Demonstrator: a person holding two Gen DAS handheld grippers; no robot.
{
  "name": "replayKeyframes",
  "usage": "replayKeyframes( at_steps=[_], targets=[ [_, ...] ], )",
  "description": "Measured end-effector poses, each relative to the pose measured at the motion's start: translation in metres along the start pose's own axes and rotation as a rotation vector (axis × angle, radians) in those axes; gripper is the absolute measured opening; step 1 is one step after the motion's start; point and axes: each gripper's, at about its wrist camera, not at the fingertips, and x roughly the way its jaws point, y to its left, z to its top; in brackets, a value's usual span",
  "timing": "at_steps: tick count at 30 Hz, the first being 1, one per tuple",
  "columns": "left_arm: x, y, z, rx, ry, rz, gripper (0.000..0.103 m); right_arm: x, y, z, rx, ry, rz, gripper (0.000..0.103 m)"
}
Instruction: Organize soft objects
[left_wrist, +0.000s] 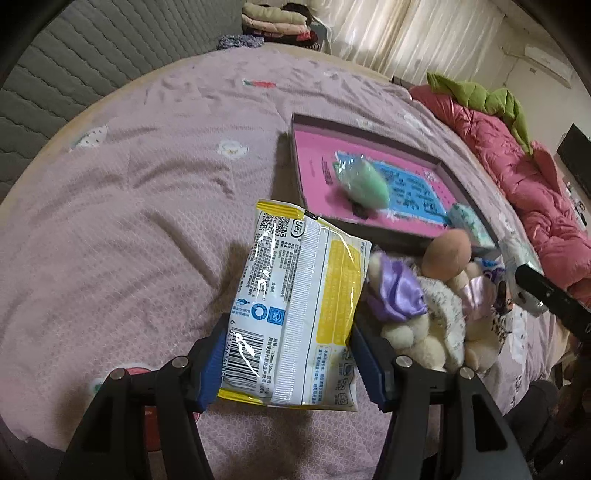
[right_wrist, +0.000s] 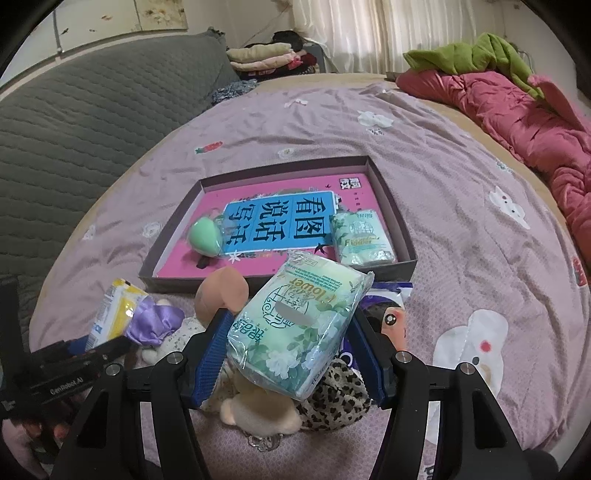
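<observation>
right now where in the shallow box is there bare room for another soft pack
Free: the box's pink floor along its far wall, and between green egg-shaped sponge and boxed green tissue pack. Crowded: plush toy pile before the near wall.

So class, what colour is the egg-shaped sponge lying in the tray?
Mint green sponge; clearest in the right wrist view.

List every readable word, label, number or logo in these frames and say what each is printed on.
"看图说话写话" (seen upside down): blue panel on the pink book in the tray.
"flower" (upside down): green tissue pack in the right gripper.
"GenRobot.AI": body of the left gripper.
Barcode digits and fine print on the yellow-white packet: too small or blurred.
Second tissue pack: lettering unclear.
</observation>
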Motion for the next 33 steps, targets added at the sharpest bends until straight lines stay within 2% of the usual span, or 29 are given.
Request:
replayKeyframes(
  at_steps=[18, 33],
  targets=[
    [-0.040, -0.021, 0.023, 0.012, -0.098, -0.025, 0.062, -0.018, -0.002, 0.002, -0.013, -0.050, 0.000, 0.065],
    [-0.037, -0.037, 0.055, 0.007, -0.125, -0.029, 0.062, -0.022, 0.001, 0.015, -0.072, -0.081, -0.011, 0.065]
  ],
)
